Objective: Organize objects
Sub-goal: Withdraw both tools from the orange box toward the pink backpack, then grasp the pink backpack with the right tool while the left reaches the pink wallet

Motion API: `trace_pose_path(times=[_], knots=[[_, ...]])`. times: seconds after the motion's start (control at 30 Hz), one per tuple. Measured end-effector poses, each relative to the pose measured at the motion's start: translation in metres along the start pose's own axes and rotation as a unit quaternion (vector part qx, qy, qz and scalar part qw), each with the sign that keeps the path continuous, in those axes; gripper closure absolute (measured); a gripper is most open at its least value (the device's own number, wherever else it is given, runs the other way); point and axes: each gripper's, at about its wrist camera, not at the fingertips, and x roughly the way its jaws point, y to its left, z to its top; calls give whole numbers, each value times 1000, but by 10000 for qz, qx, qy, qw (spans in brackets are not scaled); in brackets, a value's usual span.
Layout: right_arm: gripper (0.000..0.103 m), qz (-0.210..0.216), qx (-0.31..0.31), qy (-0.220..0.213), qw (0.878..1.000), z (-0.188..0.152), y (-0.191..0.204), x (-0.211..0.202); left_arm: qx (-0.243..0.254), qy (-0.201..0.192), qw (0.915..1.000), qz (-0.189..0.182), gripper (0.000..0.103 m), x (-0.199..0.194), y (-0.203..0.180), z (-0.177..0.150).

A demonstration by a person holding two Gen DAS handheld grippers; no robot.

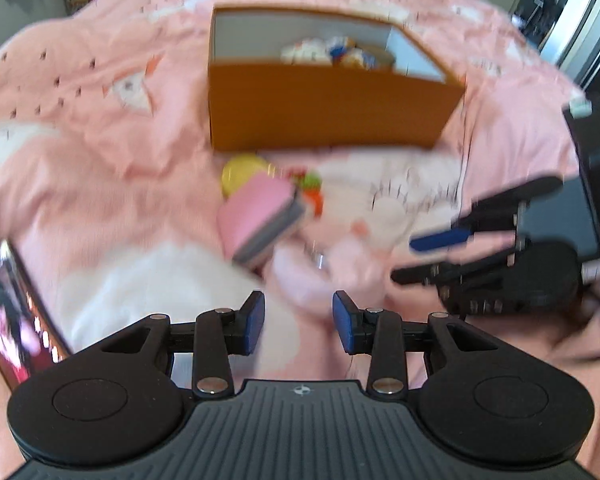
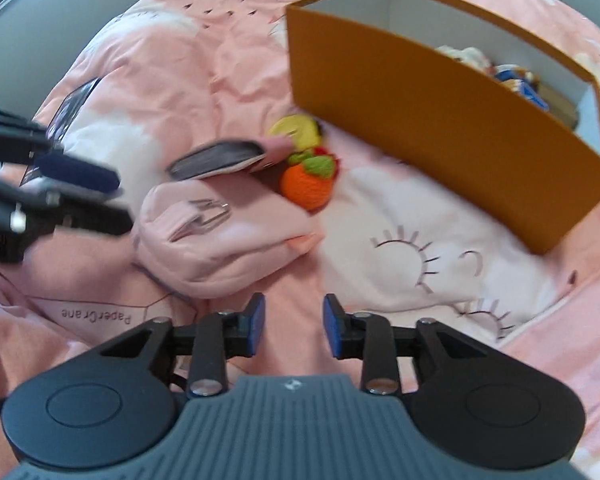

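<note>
Tools are both seen with blue pads parted and nothing held: the left tool (image 1: 299, 322) and the right tool (image 2: 294, 326) hover low over the pink bedspread (image 1: 100, 128), each visible in the other's view, the right tool's fingers (image 1: 440, 240) likewise spread and empty.

Just ahead of both tools a pink fabric pouch with a metal clasp (image 2: 220, 232) is found lying on the bed. Beyond it, resting partly on it, a pink-covered notebook with grey page edges (image 1: 260, 216) is seen, tilted. Touching the notebook's far end are a yellow crocheted fruit (image 2: 296, 130) and an orange crocheted fruit (image 2: 306, 184). Farther still, toward the far edge of the bed, the orange cardboard box (image 1: 320, 116) stands open, with several small items already inside. A phone with a lit screen (image 1: 12, 312) lies at the near left.

Risk is judged to come from crowding: the loose things overlap, so a grasp on the notebook could drag the crochet pieces or slip on the soft, uneven bedding. With both tools converging on the same pile, a collision between them is also possible. Motion blur suggests quick movement, which would worsen aim.
</note>
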Motion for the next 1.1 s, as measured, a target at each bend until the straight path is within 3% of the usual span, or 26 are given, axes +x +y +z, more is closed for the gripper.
trace_pose_path(times=[0.2,0.37,0.53,0.63,0.77,0.9,1.1], knots=[[65,267,-482,33,9985,-3,24,13,103,27,9999,52,58,7,0,-9],[65,366,-598,-241,9972,1,31,14,-136,-199,9995,-206,58,10,6,-8],[65,237,-233,-748,9966,13,25,8,-1040,-415,9929,-403,58,19,21,1],[65,39,-143,-958,9953,22,23,6,-1044,-575,9925,-257,64,21,22,8],[65,-29,107,-1102,9938,35,16,9,-1057,-657,9922,-40,64,27,28,16],[69,-376,383,-1233,9909,50,8,16,-1157,-663,9910,-83,64,38,35,22],[66,-370,741,-1326,9877,57,-4,19,-1353,-756,9876,-239,64,52,44,30]])
